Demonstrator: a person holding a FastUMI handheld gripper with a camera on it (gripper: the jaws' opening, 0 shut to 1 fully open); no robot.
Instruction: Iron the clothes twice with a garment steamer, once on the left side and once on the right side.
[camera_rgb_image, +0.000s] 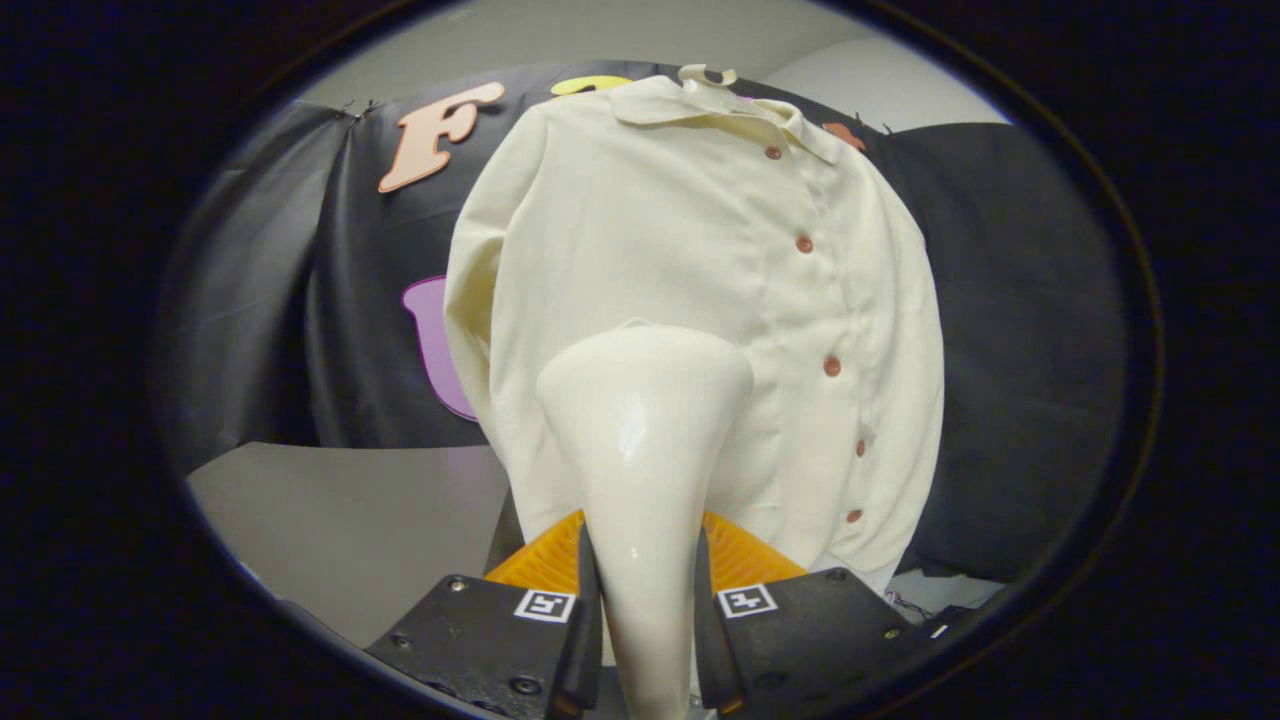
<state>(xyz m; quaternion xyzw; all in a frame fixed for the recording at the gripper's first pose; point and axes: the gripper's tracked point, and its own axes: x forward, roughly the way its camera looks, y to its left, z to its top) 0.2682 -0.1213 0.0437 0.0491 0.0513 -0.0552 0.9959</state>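
The garment steamer (645, 430) stands up between the two fingers of the tool (645, 610) — a glossy cream body, narrow where it is held and widening to a rounded head that reaches up over the lower front of the shirt (700, 250). Both fingers press against its slim neck, one on each side, so the tool is pinching the steamer firmly. Just behind the fingers, a ribbed orange part (545, 565) fans out on either side of the neck.

The shirt hangs straight ahead, beyond the steamer's head, close enough that the head covers part of the cloth; whether it touches the fabric I cannot tell. It is a cream, long-sleeved shirt with a collar and a row of reddish-brown buttons (803, 243) running down its front — buttoned, hung from a pale hanger hook (706, 75) at the top. The steamer's head sits to one side of the button row, over the plain panel.

Behind the shirt hangs the booth's black cloth wall (1010, 350). Lower down, beside the shirt's hem, a pale grey desk (350, 520) stretches away.
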